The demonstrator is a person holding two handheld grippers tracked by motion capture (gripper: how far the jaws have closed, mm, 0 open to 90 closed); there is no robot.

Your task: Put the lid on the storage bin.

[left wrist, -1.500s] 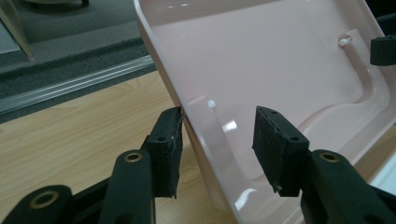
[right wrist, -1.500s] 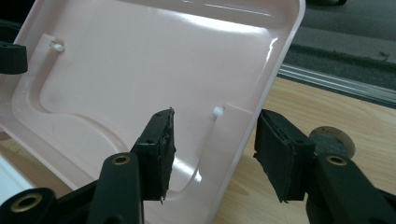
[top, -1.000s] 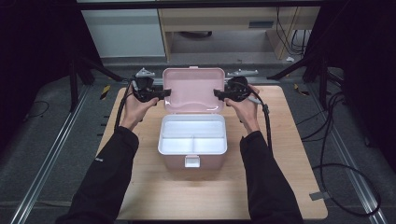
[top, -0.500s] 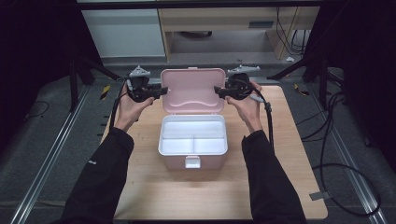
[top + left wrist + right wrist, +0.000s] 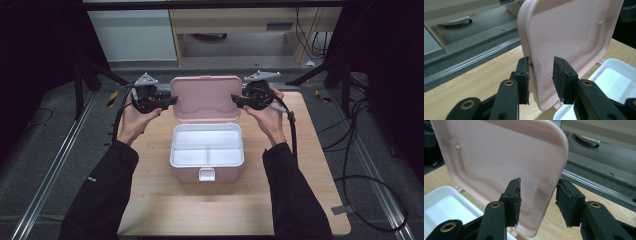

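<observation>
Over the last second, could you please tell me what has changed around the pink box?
Both hands drifted slightly away from the person, carrying the left claw and right claw higher along the side edges of the upright pink plastic lid. Each claw now straddles a lid edge, jaws open. The lid stayed open, and the pink box with its white divided tray stayed put on the wooden table.

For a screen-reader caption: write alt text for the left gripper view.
The open left claw straddles the side edge of a raised pink lid, one jaw outside and one inside, with a gap at the inner jaw. A white tray sits lower right on a wooden table.
</observation>
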